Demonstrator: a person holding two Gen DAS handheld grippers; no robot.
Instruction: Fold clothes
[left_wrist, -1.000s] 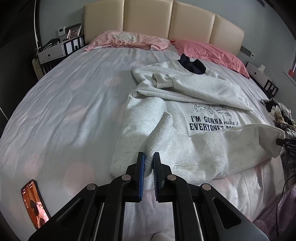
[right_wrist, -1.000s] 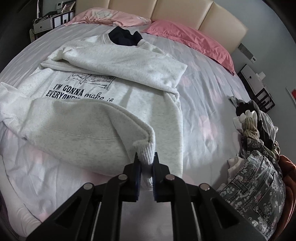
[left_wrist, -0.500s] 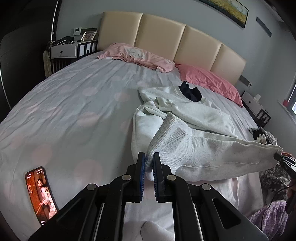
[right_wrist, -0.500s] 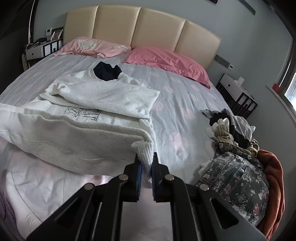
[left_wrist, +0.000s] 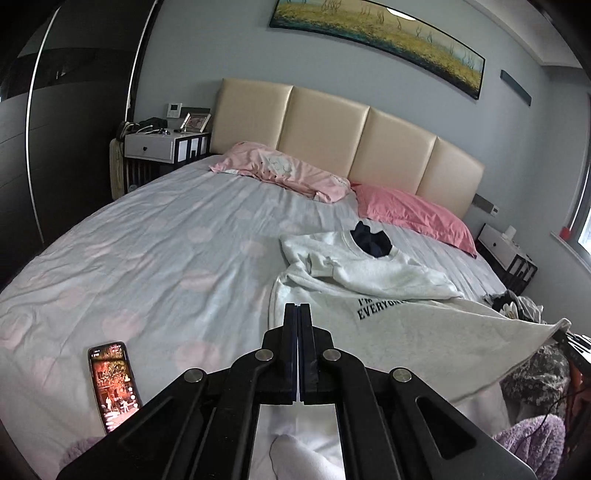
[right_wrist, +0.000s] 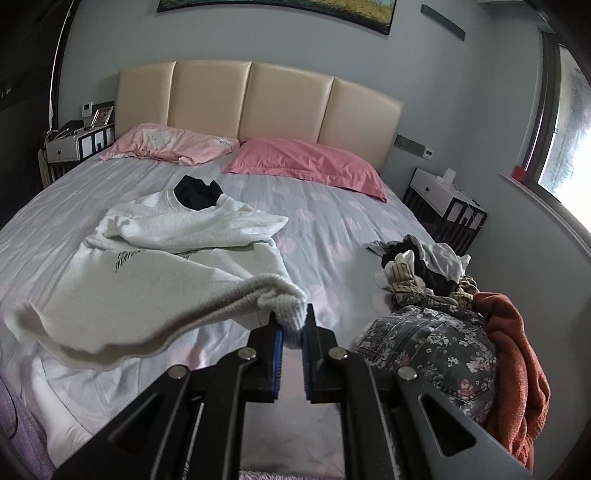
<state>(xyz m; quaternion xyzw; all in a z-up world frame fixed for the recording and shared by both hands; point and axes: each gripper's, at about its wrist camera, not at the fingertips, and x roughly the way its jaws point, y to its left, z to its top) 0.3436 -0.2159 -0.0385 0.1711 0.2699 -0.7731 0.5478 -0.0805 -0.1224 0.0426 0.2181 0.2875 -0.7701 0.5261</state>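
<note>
At the lower centre of the right view, my right gripper (right_wrist: 291, 325) pinches the sweatshirt (right_wrist: 147, 280) hem above the bed (right_wrist: 332, 221), for folding it forward; my left gripper (left_wrist: 297, 314) is closed, empty.

Soft daylight, strong fisheye bend, sharp centre.

You get your light from the window (right_wrist: 565, 147) at the right edge of the right wrist view, where it blows out to white glare; the grey wall (right_wrist: 461, 110) near it is bright, while the dark wardrobe (left_wrist: 55, 129) side in the left wrist view stays dim. Shadows on the bed (left_wrist: 147, 258) are faint and soft. Both views bow hard at the rim, with black vignetted corners. The lifted sweatshirt (right_wrist: 110, 317) hem looks slightly smeared.
</note>
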